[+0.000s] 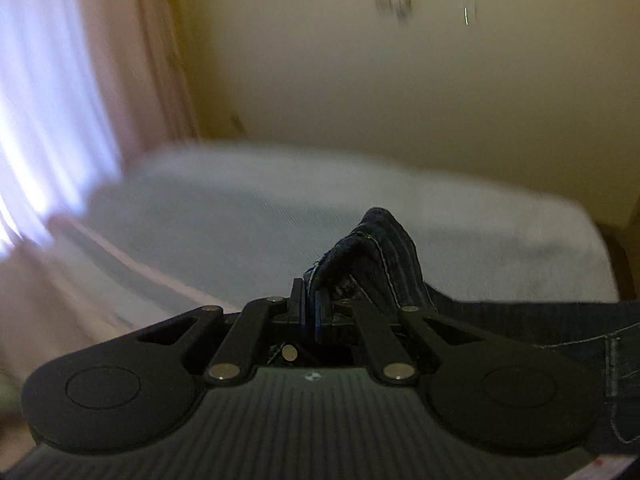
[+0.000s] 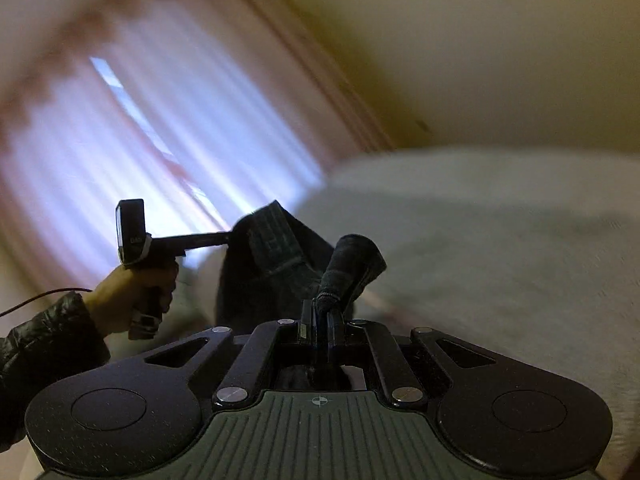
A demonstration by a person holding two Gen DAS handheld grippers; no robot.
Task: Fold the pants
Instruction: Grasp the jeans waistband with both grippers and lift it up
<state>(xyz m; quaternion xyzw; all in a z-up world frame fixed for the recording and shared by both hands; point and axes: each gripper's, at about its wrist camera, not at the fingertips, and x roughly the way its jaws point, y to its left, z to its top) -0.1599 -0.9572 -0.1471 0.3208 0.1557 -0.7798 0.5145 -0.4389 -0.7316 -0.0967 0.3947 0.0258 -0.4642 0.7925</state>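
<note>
Right now your pants point(image 1: 384, 256), dark denim with pale stitching, are pinched in both tongs and held up over the near edge of the bed point(image 1: 224, 216). In the left wrist view a bunched fold of the denim stands up just past the fingertips, a light seam running down its side, and more of the cloth stretches off toward the right edge of that view, where a belt loop and a stitched line show. Your left tongs point(image 1: 311, 300) are clenched on that fold, the two jaws pressed together with cloth between them.

In the right wrist view your right tongs point(image 2: 322, 320) are likewise clenched on the pants point(image 2: 276, 256): a rolled tip of dark cloth pokes up just beyond the closed jaws. Further left in that view the denim hangs in a dark mass, and your left tongs point(image 2: 230, 238) reach in from the left side and bite its upper corner. Your left hand point(image 2: 128, 296) wraps the grip of that tool, with a dark puffy sleeve point(image 2: 44, 344) at the wrist and a thin cable trailing off to the left.

Beyond the pants lies the bed in a pale cover, blurred. At its far left corner hang pinkish curtains point(image 2: 168, 128) with bright daylight behind them, and a plain cream wall point(image 1: 400, 80) runs along the bed's far edge.
</note>
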